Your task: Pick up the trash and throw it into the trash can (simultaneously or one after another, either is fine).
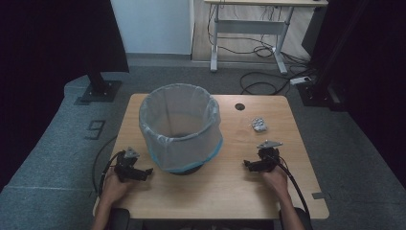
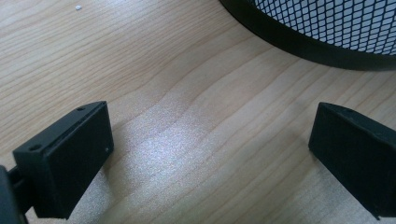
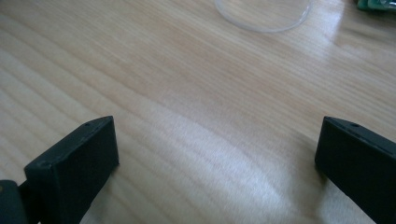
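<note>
Resting low on the light wooden table (image 1: 225, 191), your two grippers flank the black mesh wastebasket lined with a translucent plastic bag edged in blue (image 1: 181, 129), which stands upright at the table's middle, towards its left half. Your left gripper (image 1: 146, 173) lies just beside the basket's base with its jaws set wide apart and nothing between them; in the left gripper view the basket's black rim and mesh wall (image 2: 327, 28) curve across the upper right, close ahead of the jaws. Your right gripper (image 1: 247, 164) sits to the right of the basket, well apart from it, its jaws likewise spread and empty over bare wood. A small crumpled silvery scrap (image 1: 259, 124) lies on the table beyond the right gripper, near but not touching it, and is the likely thing to be picked up and dropped into the bag. Judged from here, the main risks are these: the scrap is light and flat, so jaws closing too high may slip off it or push it along the table; a left gripper swung carelessly may knock the basket's base and shift or tip it; and a release made short of the rim would drop the scrap outside or snag the loose liner.
</note>
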### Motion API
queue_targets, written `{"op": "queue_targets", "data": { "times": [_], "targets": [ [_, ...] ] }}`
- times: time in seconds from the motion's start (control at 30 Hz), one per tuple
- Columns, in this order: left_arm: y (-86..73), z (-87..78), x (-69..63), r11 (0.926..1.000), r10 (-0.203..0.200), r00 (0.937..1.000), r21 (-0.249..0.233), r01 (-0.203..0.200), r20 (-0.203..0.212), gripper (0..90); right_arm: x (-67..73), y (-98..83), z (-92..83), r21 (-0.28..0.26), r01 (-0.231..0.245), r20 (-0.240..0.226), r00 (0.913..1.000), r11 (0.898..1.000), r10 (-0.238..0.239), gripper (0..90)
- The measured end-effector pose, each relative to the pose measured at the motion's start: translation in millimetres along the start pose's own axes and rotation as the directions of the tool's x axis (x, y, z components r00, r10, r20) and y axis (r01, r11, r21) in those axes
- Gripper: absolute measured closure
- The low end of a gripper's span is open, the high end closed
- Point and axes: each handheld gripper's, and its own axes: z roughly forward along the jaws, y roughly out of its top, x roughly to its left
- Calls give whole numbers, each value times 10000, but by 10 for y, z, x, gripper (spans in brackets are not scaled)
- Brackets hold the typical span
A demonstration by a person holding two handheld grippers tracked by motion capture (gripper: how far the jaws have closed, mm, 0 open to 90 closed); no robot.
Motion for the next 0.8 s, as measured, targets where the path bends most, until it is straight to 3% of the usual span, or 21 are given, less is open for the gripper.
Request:
{"op": "queue_targets", "data": {
  "times": [0.8],
  "targets": [
    [3,5,-3,10000,-45,10000,-20,46,6,0,-197,292,283,-23,-616,393,9973,9981,616,0]
  ]
}}
